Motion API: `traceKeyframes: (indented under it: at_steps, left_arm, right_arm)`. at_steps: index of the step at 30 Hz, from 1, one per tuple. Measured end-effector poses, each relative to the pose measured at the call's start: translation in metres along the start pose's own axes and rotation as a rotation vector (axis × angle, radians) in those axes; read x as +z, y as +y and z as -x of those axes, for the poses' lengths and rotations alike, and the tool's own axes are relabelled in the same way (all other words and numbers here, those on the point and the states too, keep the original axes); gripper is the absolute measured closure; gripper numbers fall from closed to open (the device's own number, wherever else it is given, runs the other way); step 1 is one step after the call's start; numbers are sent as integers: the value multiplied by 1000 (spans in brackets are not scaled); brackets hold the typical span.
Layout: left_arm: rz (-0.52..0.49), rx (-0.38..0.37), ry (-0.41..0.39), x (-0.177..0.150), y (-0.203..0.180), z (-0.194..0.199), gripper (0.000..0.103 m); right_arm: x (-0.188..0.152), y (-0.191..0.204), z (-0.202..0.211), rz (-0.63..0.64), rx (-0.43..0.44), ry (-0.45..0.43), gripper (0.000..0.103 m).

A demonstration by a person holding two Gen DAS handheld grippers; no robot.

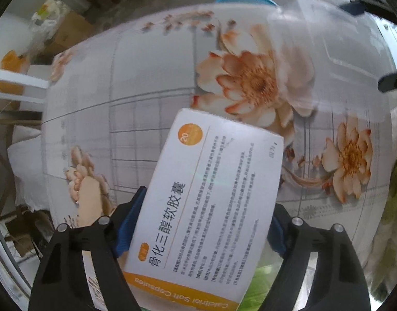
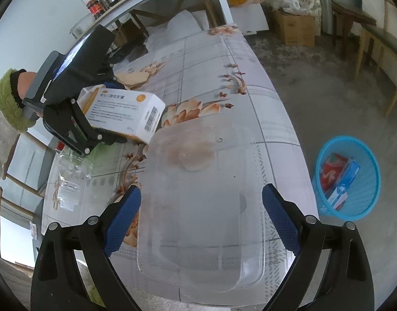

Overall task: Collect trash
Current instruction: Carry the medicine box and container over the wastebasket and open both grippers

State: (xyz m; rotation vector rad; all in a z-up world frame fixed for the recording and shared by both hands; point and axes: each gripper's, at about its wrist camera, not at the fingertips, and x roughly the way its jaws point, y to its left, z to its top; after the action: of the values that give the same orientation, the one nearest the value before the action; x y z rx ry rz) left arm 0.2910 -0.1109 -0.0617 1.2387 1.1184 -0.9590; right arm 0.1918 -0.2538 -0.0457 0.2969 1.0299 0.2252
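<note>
Gripping the medicine box [image 1: 208, 202], my left hand-held gripper [image 1: 198, 230] hides its lower end; my right hand-held gripper [image 2: 201, 220] gapes wide over a clear tray [image 2: 198, 207].

Floral table [image 2: 263, 108] under clear tray [image 2: 198, 207]

Home dining room, floral tablecloth [image 2: 250, 98], chairs [image 2: 379, 44]

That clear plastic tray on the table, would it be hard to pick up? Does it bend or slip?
The clear plastic tray looks thin-walled, so it is probably light and may flex if squeezed. Its glossy surface could slip between the right gripper's open jaws. It lies flat and wide on the table, so tipping or rolling seems unlikely.
</note>
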Motion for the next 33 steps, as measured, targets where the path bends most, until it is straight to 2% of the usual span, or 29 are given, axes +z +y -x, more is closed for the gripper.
traceKeyframes:
  at_steps: [5,10,14,18,20,24,26,27,33]
  left_arm:
    - [100,47,-70,-2,9,25,25]
    - [355,71,-216,-16,15,69,25]
    - [545,97,-285,-24,5,99,25]
    - [714,60,-399,-36,-4,126,25]
    - [797,70,-474,-41,-14,137,25]
    - [914,41,-578,-48,-36,146,25]
    - [954,44,-595,-51,-49,144,25]
    - [971,46,-600,-52,-55,143,25]
    - [1044,50,-615,-63,-80,142,25]
  right_arm:
    - [-2,2,1,1,-2,1,13]
    - [-3,3,0,-13,-20,9,12]
    - [-2,9,1,10,-48,9,11]
    - [-5,22,0,83,-113,1,9]
    - [-7,25,-4,99,-134,6,9]
    - [-10,30,-10,143,-198,13,9]
    - [-11,28,-13,148,-201,21,10]
    - [-10,28,-13,149,-204,31,16]
    - [-9,20,-4,103,-177,21,20]
